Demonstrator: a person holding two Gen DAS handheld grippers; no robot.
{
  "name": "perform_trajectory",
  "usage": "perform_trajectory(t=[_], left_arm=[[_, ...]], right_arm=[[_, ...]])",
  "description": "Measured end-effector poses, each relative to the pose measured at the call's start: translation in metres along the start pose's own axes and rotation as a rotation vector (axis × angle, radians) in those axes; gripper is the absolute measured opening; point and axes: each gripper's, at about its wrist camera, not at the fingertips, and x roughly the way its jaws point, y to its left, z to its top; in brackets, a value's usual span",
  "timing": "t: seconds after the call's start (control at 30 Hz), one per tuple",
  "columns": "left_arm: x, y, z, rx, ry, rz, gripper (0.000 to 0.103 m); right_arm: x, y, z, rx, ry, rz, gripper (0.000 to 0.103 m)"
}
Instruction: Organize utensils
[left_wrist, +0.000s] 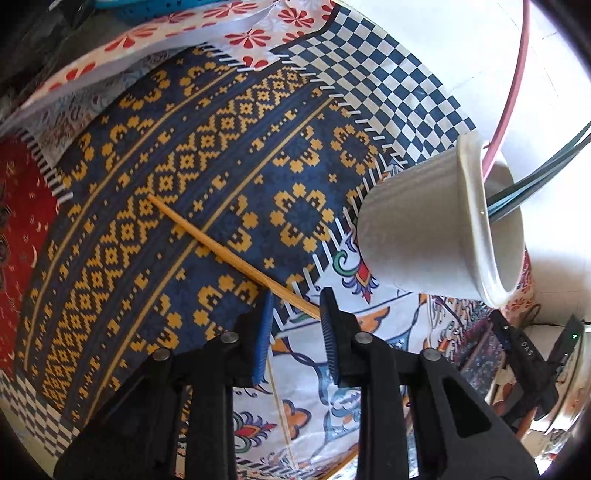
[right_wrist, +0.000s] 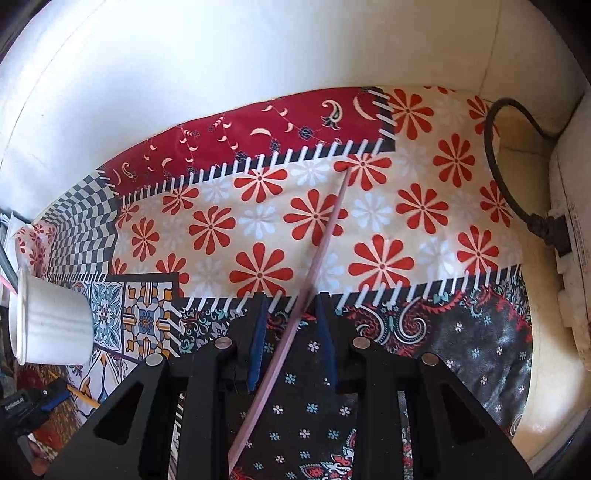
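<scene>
two tongs (left_wrist: 295, 314) (right_wrist: 291, 317) open, chopstick (left_wrist: 229, 254) (right_wrist: 314, 266) between each.

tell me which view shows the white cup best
The left wrist view: the white cup fills the right side, with its rim, its inside and the pink and blue sticks standing in it all showing. The right wrist view catches only its outer wall and rim, small at the left edge.
</scene>
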Motion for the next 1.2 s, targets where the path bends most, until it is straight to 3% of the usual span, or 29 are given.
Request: perform_trajectory(t=[0.27,0.37,0.43,0.47,0.7,0.87,0.93,1.0,1.07,1.2], left_arm=[[0.008,-0.034,0.004,0.181,-0.036,0.096,0.019],[0.008,-0.038,0.003,0.225,-0.031,0.087,0.018],[0.009,-0.039,0.006,0.257,-0.01,0.062,0.011],[0.011,-0.039,0.006,0.275,0.016,0.056,0.0],[0.006,-0.029,0.003,0.36,0.068,0.047,0.0],[-0.004,0.001,0.0,0.202,0.06,-0.087,0.002],[-0.012,0.003,0.002,0.162,0.026,-0.105,0.013],[-0.016,0.001,0.005,0.141,-0.002,-0.1,0.035],[-0.015,0.0,0.01,0.099,0.005,-0.12,0.042],[0.003,-0.003,0.024,-0.009,0.095,-0.139,0.042]], right_arm=[[0.004,0.035,-0.01,-0.143,-0.026,-0.026,0.028],[0.005,0.049,-0.017,-0.223,-0.006,-0.013,0.019],[0.004,0.055,-0.022,-0.257,0.002,-0.014,0.011],[0.004,0.056,-0.024,-0.257,0.011,0.008,0.01],[-0.004,0.043,-0.043,-0.248,0.05,0.102,0.005],[-0.011,0.036,-0.052,-0.295,0.07,0.109,0.005],[-0.014,0.036,-0.059,-0.305,0.073,0.108,0.005],[-0.015,0.034,-0.063,-0.305,0.075,0.109,0.005],[-0.017,0.031,-0.067,-0.3,0.075,0.114,0.005],[-0.02,0.026,-0.074,-0.293,0.075,0.12,0.005]])
